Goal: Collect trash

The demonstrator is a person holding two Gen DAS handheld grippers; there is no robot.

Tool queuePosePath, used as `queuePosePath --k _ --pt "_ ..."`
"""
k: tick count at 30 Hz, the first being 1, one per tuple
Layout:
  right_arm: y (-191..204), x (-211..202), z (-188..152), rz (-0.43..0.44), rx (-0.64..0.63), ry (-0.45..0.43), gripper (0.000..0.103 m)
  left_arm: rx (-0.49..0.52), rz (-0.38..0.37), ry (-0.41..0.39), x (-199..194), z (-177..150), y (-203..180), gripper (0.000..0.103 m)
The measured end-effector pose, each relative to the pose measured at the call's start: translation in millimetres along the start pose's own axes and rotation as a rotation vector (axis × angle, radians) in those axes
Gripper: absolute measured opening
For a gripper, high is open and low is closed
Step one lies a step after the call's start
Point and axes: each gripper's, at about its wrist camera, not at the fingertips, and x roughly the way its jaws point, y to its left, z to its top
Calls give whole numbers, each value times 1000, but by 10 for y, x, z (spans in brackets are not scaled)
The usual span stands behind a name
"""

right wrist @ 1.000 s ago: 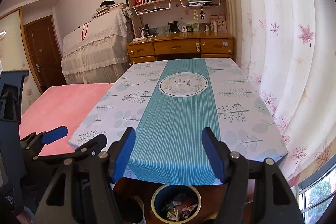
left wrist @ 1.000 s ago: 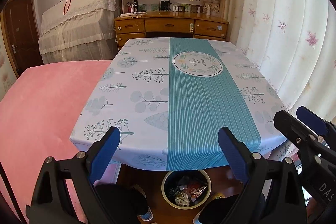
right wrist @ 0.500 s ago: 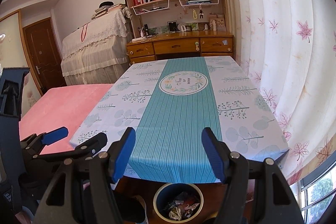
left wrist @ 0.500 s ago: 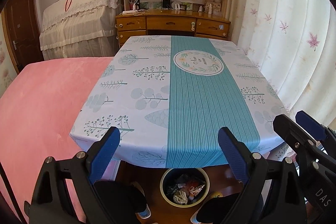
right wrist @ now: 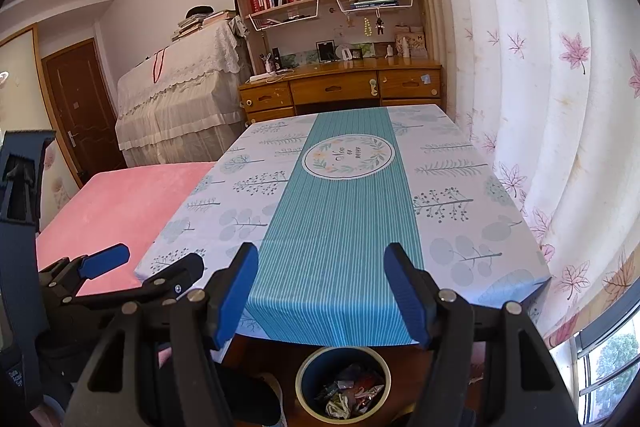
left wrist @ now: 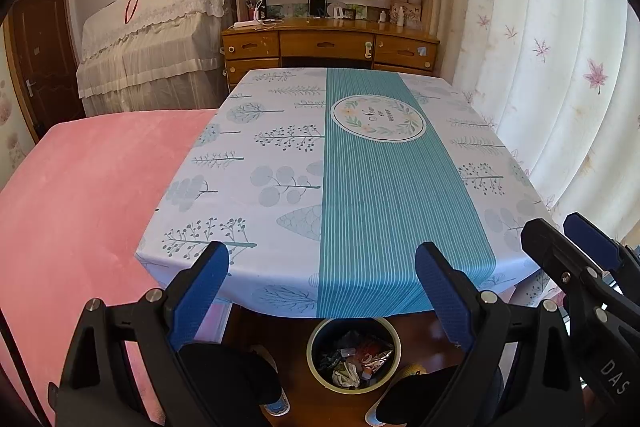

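Both grippers held empty above the near table edge, nothing left to pick up.

We hold the left gripper [left wrist: 322, 297] and right gripper [right wrist: 322, 291] with fingers spread wide; the trash [left wrist: 354, 361] sits in the bin [left wrist: 314, 355] under the table [left wrist: 280, 155], so we would scan the cloth before finishing.

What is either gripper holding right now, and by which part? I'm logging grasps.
Nothing. The left gripper and the right gripper are both open and hold nothing; wrappers lie in the trash bin below the table edge.
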Motion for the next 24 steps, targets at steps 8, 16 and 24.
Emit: queuePosePath --k 8,16,24 --pt "2 0 -6 2 2 0 66 -2 -1 3 0 -2 -9 93" --pt "7 1 -17 2 5 0 66 1 -1 6 -39 -15 -25 93" --pt "16 3 -20 2 8 1 66 4 2 5 -48 -25 -27 93"
